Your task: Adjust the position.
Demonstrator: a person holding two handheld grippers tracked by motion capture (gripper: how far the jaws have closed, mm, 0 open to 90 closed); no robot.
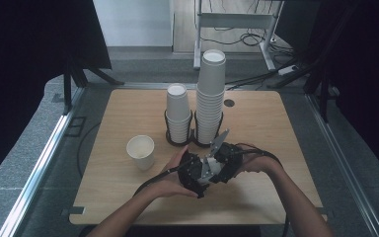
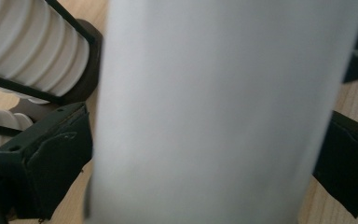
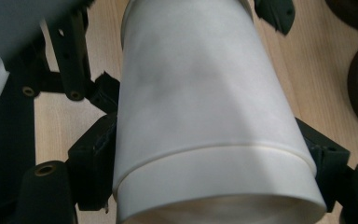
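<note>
The white paper cup point(image 3: 205, 116) is hanging above the wooden bench point(image 1: 271, 133), toward 6 o'clock. The right tongs point(image 3: 209, 158) are clenching its wide end, while the left tongs point(image 2: 200, 163) are straddling it, released. Being light, thin and crushable, it is calling for gentle side pressure. Two stacks of white paper cups point(image 1: 210, 98) are crowding in at 12 o'clock, and a loose white paper cup point(image 1: 141, 152) is standing at 9.

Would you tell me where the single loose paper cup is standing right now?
In the high view the single cup stands upright on the table's left half, just left of the shorter cup stack and beyond the left hand.
</note>
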